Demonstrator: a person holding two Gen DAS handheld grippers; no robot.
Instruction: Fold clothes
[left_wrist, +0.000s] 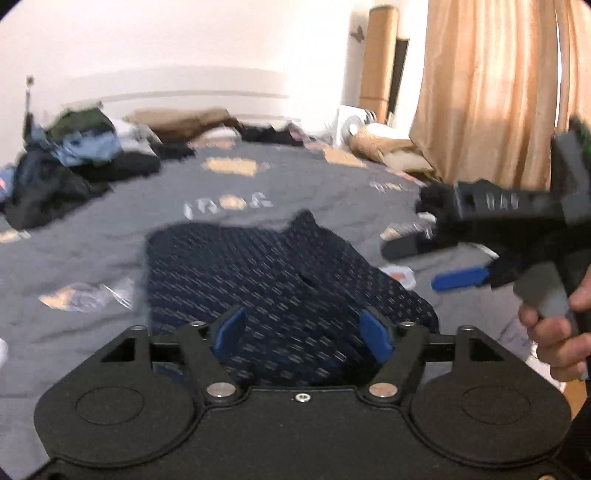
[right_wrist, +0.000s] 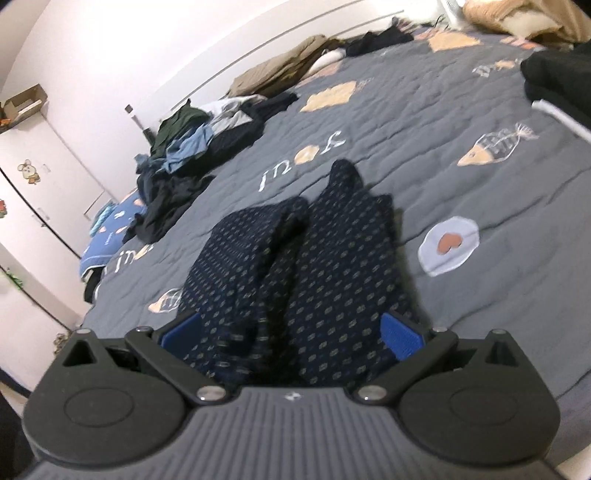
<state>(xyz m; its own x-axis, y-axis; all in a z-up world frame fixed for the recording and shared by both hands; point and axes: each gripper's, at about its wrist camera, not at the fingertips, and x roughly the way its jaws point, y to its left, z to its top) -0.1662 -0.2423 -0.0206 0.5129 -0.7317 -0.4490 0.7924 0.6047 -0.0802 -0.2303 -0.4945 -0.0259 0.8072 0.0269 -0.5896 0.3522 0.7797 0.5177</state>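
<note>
A dark navy garment with a small pale dot pattern (left_wrist: 266, 269) lies folded and bunched on the grey bedspread (left_wrist: 110, 229). My left gripper (left_wrist: 303, 334) is open just above its near edge, blue pads on either side of the cloth without pinching it. The garment also shows in the right wrist view (right_wrist: 306, 258), in two long folds. My right gripper (right_wrist: 291, 332) is open over its near end, with cloth lying between the wide-apart pads. In the left wrist view the right gripper (left_wrist: 458, 278) shows at the right, held in a hand.
A heap of unfolded clothes (left_wrist: 70, 166) sits at the far left of the bed, also in the right wrist view (right_wrist: 192, 147). Brown and black items (left_wrist: 192, 123) lie by the headboard. A black garment (right_wrist: 557, 85) lies at the right. Curtains (left_wrist: 491, 92) hang beyond.
</note>
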